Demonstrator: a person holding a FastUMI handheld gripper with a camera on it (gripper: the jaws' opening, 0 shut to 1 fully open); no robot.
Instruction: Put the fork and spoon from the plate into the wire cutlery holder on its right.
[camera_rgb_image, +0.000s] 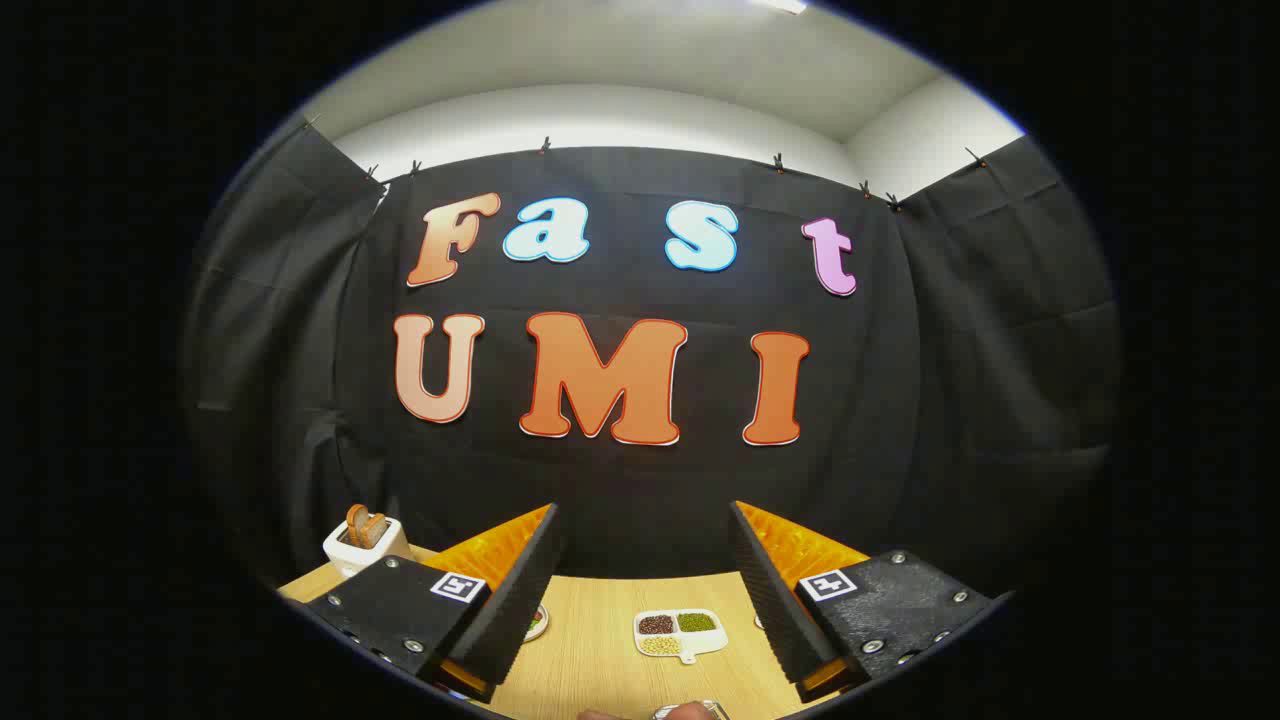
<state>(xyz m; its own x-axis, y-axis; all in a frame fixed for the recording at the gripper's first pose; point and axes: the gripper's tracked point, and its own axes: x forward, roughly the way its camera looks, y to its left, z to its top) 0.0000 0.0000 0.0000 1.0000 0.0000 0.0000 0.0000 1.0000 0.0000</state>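
My gripper (645, 540) stands open, raised above the wooden table (600, 650), with nothing between its two fingers. The left finger (520, 590) and the right finger (770, 590) are wide apart, black pads facing each other. Just below the fingers a sliver of something metallic (690, 711) peeks in beside a small brownish shape; I cannot tell what they are.
A white divided dish (680, 632) with dark, green and pale grains lies on the table between the fingers. A small round plate (537, 622) peeks out by the left finger. A white toaster (365, 545) with bread slices stands at the back left.
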